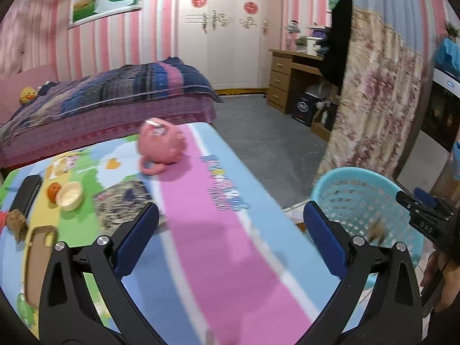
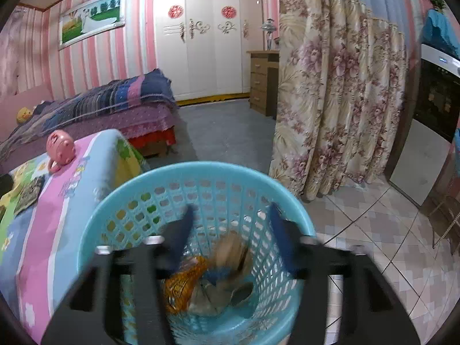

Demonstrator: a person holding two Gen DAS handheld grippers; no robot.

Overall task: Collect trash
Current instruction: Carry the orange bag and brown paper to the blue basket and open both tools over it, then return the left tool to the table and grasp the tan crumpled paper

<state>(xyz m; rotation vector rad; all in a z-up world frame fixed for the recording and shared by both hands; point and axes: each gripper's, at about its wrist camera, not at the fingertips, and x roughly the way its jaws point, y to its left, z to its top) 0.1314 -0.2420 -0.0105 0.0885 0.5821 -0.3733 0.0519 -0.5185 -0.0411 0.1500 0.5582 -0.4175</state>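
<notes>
- Setting: pink-striped bedroom; bright patterned table, blue basket just right of it.
- Left gripper: wide open, empty, over the table.
- Right gripper: parted above the basket; wrappers lie inside.
- Advice: release only over the basket; remaining scraps sit far left.

Left hand-held gripper: jaws spread wide, nothing between blue pads, angled downward. Right hand-held gripper: jaws parted, pads clear of anything, angled downward, blurred; person's hand grips its handle.
</notes>
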